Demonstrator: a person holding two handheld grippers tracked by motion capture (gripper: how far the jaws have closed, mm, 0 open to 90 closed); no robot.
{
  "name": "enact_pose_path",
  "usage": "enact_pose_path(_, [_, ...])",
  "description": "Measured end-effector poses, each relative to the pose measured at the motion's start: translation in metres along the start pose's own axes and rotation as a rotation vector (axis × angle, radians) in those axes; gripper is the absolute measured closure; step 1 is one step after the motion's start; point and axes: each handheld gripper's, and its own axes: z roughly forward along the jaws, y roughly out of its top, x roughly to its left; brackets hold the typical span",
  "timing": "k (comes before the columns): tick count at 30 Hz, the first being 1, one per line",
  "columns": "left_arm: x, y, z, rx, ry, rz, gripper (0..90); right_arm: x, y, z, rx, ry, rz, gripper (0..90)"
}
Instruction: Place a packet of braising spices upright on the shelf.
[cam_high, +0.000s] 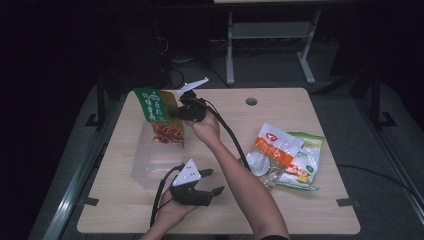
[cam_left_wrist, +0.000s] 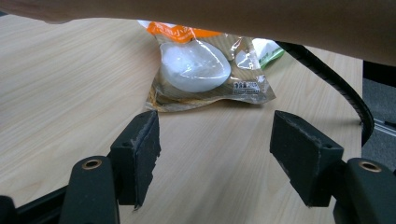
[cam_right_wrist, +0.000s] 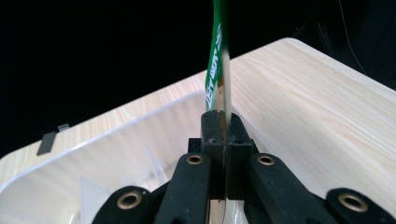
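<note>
Two handheld grippers work over a pale wooden table (cam_high: 300, 210). The right gripper (cam_high: 176, 114) has its jaws pressed together on the edge of a green and orange snack packet (cam_high: 159, 116), which hangs upright above a clear plastic bin (cam_high: 142, 167) at the table's left side. Seen edge-on in the right gripper view, the snack packet (cam_right_wrist: 217, 70) is a thin, flat film pouch, so it is likely light, floppy and a little slippery; a pinch on the sealed edge, as here, looks the safest hold. The person's right forearm reaches diagonally across the table, the hand tipped toward the bin. The left gripper (cam_high: 214, 181) rests low near the front edge with jaws spread and nothing between them, pointing toward a pile of other packets (cam_high: 287, 157) at the right.
</note>
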Motion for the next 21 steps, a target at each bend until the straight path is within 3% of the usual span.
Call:
enact_pose_path(5, [0.0,-0.001,0.002,0.007,0.0,-0.003,31.7,-0.002,0.0,-0.003,0.009,-0.024,-0.004,87.8])
enact_pose_path(10, [0.002,-0.001,0.0,0.001,0.006,-0.006,31.5,-0.003,0.0,-0.007,0.038,-0.032,-0.003,74.9])
enact_pose_path(15, [0.002,-0.001,0.001,0.002,0.01,-0.005,30.6,-0.005,0.0,-0.019,0.032,-0.013,0.023,61.7])
enact_pose_path(21, [0.0,-0.002,0.003,0.013,0.011,0.0,29.9,-0.006,-0.001,-0.038,0.032,-0.012,0.019,49.3])
